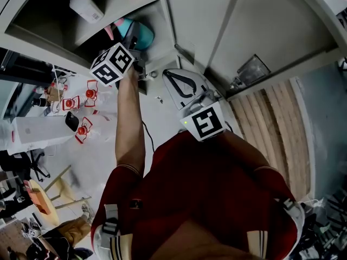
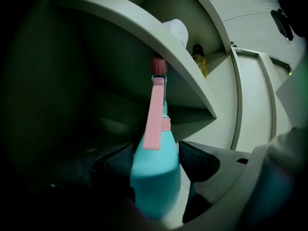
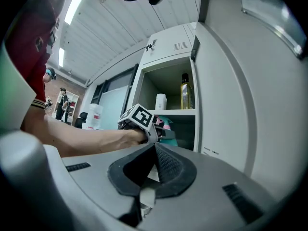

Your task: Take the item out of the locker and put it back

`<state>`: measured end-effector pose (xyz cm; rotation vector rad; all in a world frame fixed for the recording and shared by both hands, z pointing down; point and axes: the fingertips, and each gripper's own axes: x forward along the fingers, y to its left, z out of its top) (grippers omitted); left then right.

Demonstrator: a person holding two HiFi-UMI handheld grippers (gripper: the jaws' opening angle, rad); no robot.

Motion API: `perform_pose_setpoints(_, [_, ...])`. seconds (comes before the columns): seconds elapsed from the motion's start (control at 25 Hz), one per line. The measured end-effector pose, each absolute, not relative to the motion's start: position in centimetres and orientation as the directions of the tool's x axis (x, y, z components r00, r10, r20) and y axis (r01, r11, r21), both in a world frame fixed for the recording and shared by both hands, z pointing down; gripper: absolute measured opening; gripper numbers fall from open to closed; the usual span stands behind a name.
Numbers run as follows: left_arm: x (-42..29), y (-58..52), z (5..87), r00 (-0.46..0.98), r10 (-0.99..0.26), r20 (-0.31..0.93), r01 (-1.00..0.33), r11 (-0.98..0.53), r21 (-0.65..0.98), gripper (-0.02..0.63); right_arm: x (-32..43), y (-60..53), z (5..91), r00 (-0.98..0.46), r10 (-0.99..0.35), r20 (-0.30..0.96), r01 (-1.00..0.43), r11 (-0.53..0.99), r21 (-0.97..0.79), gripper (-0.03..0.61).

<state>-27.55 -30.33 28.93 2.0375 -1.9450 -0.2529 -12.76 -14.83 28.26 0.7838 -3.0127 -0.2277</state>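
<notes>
**A:** Head view: where's the teal plastic spray bottle with pink trigger (image 1: 139,34)?
**B:** Inside the grey metal locker (image 1: 173,26), at twelve o'clock from the left tongs (image 1: 139,68).
**A:** Left gripper view?
**B:** Clamped on it; its long axis runs six to twelve.
**A:** Right gripper view?
**B:** Right tongs (image 3: 153,165) are together, empty and farther back.

"What did the shelf (image 3: 175,112) carry?"
"A white bottle (image 3: 160,101) and, just beside it, a yellow bottle (image 3: 185,93) with a dark cap. Both stood upright."
"And underneath?"
"A teal spray bottle (image 2: 155,172) was under the shelf. Whether its base rested on anything, I couldn't tell."
</notes>
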Motion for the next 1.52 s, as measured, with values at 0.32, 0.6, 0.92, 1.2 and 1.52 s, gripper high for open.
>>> perform_pose_setpoints(0.32, [-27.1,-28.9,28.9,0.072,-0.994,0.082,-0.899,-0.029,0.437,0.304,-12.3,-13.7,27.9,-0.884,-0.467,-0.031,-0.466,0.872,0.148,-0.003])
perform_pose_setpoints(0.6, [-26.5,-28.2,28.9,0.095,-0.993,0.064,-0.847,-0.047,0.529,0.302,-11.9,-13.1,27.9,-0.893,-0.448,-0.038,-0.448,0.881,0.151,-0.003])
perform_pose_setpoints(0.92, [-26.2,-27.5,29.0,0.106,-0.993,0.043,-0.798,-0.059,0.6,0.302,-11.6,-12.5,27.7,-0.9,-0.434,-0.039,-0.435,0.887,0.154,-0.003])
perform_pose_setpoints(1.2, [-25.6,-27.1,29.1,0.114,-0.993,0.027,-0.77,-0.071,0.635,0.302,-11.1,-12.1,27.7,-0.901,-0.433,-0.041,-0.434,0.888,0.152,-0.003])
perform_pose_setpoints(1.52, [-24.8,-26.4,29.3,0.12,-0.993,0.015,-0.751,-0.081,0.655,0.302,-10.7,-11.8,28.0,-0.904,-0.427,-0.032,-0.427,0.892,0.15,-0.003])
